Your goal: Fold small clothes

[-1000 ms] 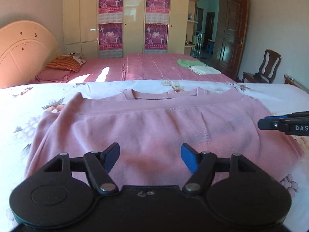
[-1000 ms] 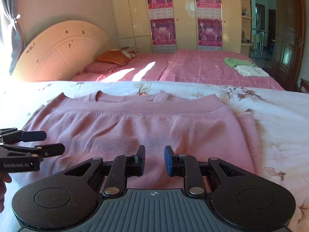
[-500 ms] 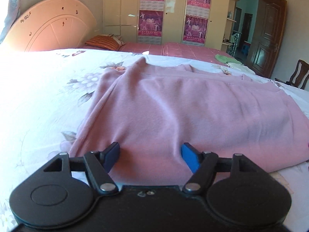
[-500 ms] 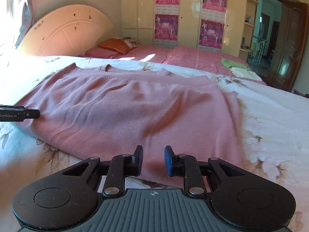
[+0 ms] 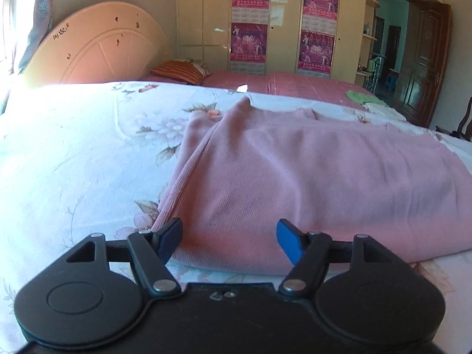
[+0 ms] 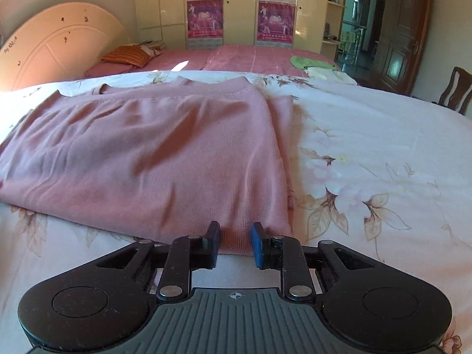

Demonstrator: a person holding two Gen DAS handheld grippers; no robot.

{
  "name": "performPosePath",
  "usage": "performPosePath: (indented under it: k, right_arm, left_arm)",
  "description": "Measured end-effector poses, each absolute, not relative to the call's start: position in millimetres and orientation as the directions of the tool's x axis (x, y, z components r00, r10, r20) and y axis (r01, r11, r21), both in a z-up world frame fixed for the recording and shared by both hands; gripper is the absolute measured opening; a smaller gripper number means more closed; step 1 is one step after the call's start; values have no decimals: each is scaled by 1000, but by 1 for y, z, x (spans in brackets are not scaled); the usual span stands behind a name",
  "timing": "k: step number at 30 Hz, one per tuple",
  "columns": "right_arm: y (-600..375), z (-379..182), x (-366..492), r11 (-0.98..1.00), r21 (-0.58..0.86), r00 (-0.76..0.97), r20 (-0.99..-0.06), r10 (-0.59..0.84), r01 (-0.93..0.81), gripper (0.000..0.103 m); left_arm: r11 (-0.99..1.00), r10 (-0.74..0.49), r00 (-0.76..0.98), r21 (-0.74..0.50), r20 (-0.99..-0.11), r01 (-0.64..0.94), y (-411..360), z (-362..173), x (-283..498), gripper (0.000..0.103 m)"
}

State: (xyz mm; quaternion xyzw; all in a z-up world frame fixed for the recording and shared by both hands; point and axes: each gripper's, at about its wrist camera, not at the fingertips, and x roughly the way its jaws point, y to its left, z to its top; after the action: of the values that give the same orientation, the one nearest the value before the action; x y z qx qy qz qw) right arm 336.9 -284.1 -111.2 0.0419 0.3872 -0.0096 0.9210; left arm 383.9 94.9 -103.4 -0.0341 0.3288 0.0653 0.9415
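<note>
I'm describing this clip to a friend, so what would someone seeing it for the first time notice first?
A pink sweater lies spread flat on the floral bedsheet, filling the middle of both views. The left gripper and right gripper, both open, sit at its near hem corners. Behind, purple posters hang on the cream wardrobe.

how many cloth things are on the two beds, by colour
pink knit sweater on the floral bedsheet: 1
green cloth on the far pink bed: 1
white folded cloth: 1
orange striped pillow: 1
total: 4
</note>
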Motion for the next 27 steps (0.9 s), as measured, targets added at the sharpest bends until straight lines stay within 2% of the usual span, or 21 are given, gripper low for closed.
performPosePath:
  k: [2, 4, 7, 9, 11, 15, 17, 21, 25, 27]
  right_arm:
    - [-261, -100, 340, 995, 104, 729, -680, 74, -4, 23]
    - [-233, -99, 347, 990, 114, 736, -663, 138, -83, 23]
    - [-195, -113, 360, 978, 112, 704, -681, 204, -176, 23]
    - [-181, -130, 366, 974, 99, 657, -723, 211, -205, 23]
    - [-176, -133, 363, 975, 61, 668, -719, 192, -215, 23]
    - [-193, -121, 356, 982, 75, 695, -697, 176, -173, 23]
    - [-202, -129, 360, 988, 66, 664, -734, 142, -138, 23]
    - [-207, -126, 364, 989, 79, 644, -752, 142, -126, 23]
    - [-221, -116, 356, 997, 49, 694, -716, 74, -57, 23]
    - [-234, -127, 359, 998, 59, 646, -761, 52, -11, 23]
  left_arm:
    - [992, 44, 788, -69, -614, -109, 79, -99, 385, 69]
    - [999, -12, 779, -48, -627, -24, 48, -103, 391, 70]
    - [998, -60, 749, -49, -660, 37, 17, -117, 399, 70]
    - [999, -48, 735, -39, -676, 29, 10, -129, 402, 71]
    - [999, -36, 734, -16, -679, 34, 8, -128, 402, 72]
    - [1000, -19, 728, -25, -686, 2, 23, -127, 400, 71]
    - [1000, -29, 739, -28, -674, 13, 27, -130, 396, 74]
    - [1000, -21, 732, -6, -681, 23, 25, -126, 397, 74]
    - [1000, -16, 727, -2, -687, 20, 32, -125, 396, 74]
    - [1000, -23, 727, -6, -686, 26, 35, -127, 394, 74]
